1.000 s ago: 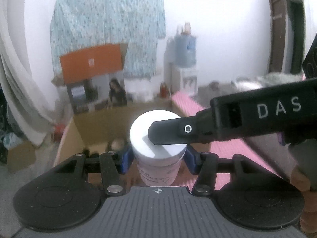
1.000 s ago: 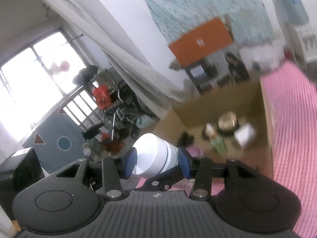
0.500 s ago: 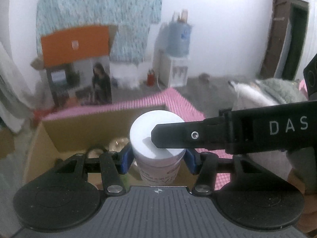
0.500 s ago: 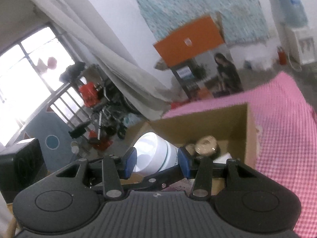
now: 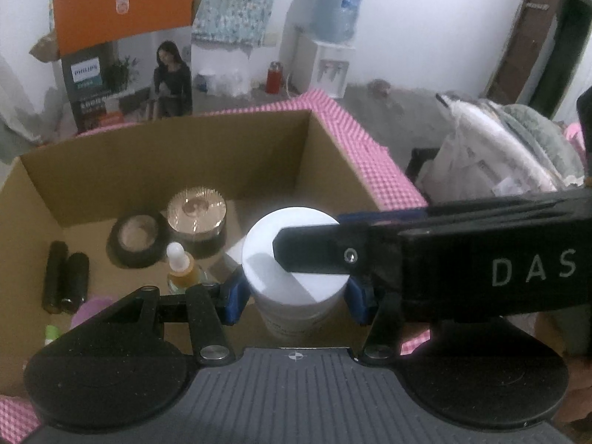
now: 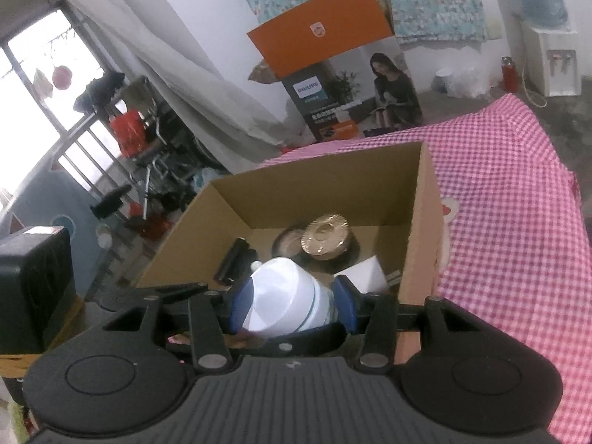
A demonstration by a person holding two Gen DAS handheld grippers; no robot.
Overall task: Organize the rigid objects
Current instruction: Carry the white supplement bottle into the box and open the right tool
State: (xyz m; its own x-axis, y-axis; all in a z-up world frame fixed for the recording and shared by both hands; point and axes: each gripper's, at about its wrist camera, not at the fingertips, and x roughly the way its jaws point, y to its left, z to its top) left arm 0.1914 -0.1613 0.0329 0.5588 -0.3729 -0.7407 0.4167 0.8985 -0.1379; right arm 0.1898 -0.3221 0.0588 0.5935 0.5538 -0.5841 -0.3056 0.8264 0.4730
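Over the open cardboard box [image 5: 162, 155], the left wrist view shows the left gripper [image 5: 294, 292] with its blue pads pressed on the body of a white jar [image 5: 296, 296], which is upright above the box's near edge. From the right wrist view, the right gripper [image 6: 292, 307] clamps the white lid [image 6: 275, 296] of this jar, above the gold-lidded jar [image 6: 325, 236] and the black tubes [image 6: 233, 259] inside.

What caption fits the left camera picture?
Both grippers hold a white jar over a cardboard box.

An open cardboard box [image 6: 421, 218] sits on a table covered by pink checked cloth [image 6: 510, 199].
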